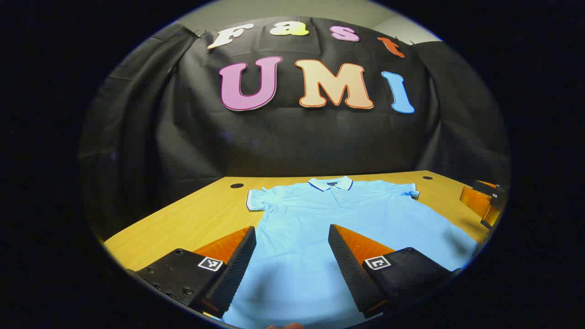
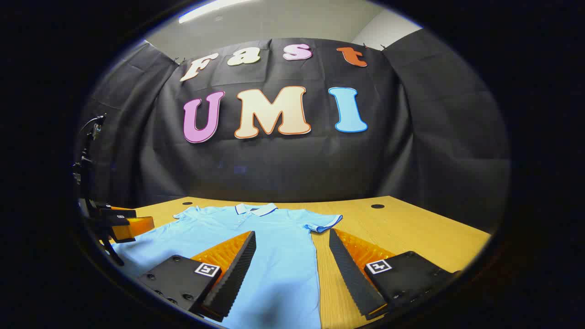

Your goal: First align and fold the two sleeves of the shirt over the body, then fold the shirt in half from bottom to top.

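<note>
The light blue polo shirt (image 1: pixel 320 214) (image 2: pixel 269 237) lies flat on the table, front up — collar at 12 o'clock, bottom hem at 6. Both short sleeves stick out sideways — not folded yet.

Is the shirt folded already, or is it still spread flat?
Spread flat. The shirt lies open on the table, collar at the far end, both sleeves out to the sides, not folded over the body.
</note>
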`<state>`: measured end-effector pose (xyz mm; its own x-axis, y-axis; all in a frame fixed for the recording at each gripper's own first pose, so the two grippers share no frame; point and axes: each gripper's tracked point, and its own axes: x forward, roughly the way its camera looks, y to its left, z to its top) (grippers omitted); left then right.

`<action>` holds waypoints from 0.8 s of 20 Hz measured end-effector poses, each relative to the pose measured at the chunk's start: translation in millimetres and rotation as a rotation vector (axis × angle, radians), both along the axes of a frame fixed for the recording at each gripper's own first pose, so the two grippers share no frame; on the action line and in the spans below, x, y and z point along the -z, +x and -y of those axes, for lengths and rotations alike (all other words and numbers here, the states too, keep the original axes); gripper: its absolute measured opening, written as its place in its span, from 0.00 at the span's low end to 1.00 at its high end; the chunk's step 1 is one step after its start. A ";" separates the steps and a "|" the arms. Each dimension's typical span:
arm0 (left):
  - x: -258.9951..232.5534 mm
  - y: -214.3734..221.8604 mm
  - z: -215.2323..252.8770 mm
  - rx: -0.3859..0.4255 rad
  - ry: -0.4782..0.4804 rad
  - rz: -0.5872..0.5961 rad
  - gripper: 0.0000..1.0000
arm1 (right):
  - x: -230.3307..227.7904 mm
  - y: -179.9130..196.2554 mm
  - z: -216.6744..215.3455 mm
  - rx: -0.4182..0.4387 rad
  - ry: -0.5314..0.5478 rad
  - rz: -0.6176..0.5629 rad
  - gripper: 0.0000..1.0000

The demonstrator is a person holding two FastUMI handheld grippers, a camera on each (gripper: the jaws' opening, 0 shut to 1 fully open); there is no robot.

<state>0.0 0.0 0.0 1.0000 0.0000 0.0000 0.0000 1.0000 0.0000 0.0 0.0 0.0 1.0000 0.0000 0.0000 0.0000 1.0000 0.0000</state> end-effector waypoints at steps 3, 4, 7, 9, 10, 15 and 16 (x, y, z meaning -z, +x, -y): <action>-1.6 -0.8 -4.3 -0.017 -0.007 0.005 0.96 | 2.4 -1.2 -0.8 -0.001 -0.009 -0.001 1.00; -1.6 -1.9 -5.8 -0.027 -0.013 0.010 0.96 | 1.2 -2.1 -1.3 -0.001 -0.016 0.003 1.00; -5.7 -5.3 -6.4 -0.035 -0.020 0.036 0.96 | -1.4 -3.4 -3.1 -0.004 -0.022 0.021 1.00; -9.1 -7.7 -6.5 -0.040 -0.004 0.061 0.96 | -2.6 -4.6 -1.1 -0.002 -0.016 0.027 1.00; -10.9 -8.9 -5.8 -0.040 0.005 0.070 0.96 | -2.9 -3.3 -0.7 -0.001 -0.016 0.027 1.00; -10.8 -8.2 -5.4 -0.044 0.020 0.072 0.96 | -2.1 -5.1 -1.6 -0.003 -0.014 0.023 1.00; -11.2 -8.7 -5.2 -0.044 0.020 0.071 0.96 | -2.5 -5.3 -1.7 -0.004 -0.015 0.026 1.00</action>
<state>-8.7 5.2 11.2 0.9965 0.0432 0.0718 -0.0447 0.9988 0.0182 -5.3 1.7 2.5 0.9997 0.0041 0.0256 -0.0037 0.9999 -0.0147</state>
